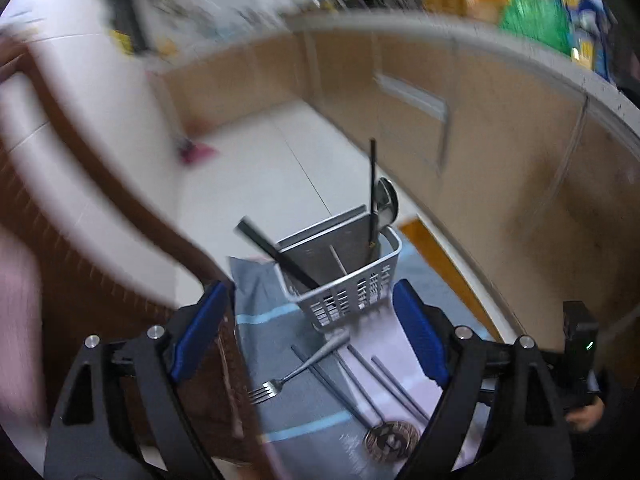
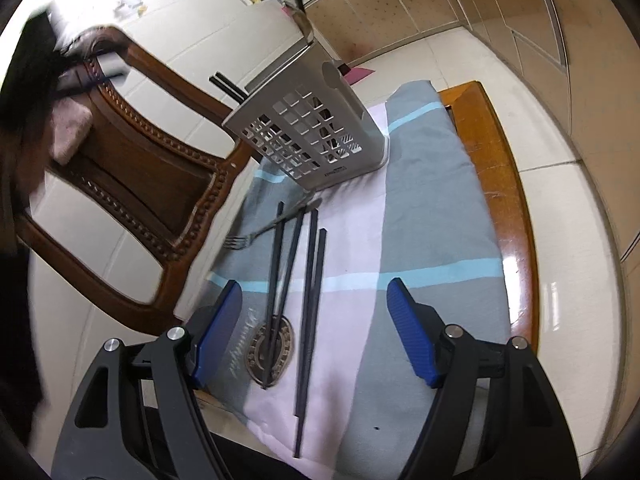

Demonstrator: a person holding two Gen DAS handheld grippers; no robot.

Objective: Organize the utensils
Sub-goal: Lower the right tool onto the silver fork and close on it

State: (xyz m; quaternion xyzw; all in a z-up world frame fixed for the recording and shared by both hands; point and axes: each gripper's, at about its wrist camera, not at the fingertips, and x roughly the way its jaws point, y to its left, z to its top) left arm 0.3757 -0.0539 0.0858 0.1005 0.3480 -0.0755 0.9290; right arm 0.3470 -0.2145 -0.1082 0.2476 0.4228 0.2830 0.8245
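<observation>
Now both grippers, left [image 1: 312, 332] and right [image 2: 314, 330], hang with jaws released, grasping nothing. Four chopsticks [image 2: 310, 300] and a fork [image 2: 272, 228] lie on the cloth [image 2: 432, 208] near the caddy [image 2: 316, 128], which holds chopsticks and probably a spoon [image 1: 387, 200].
</observation>
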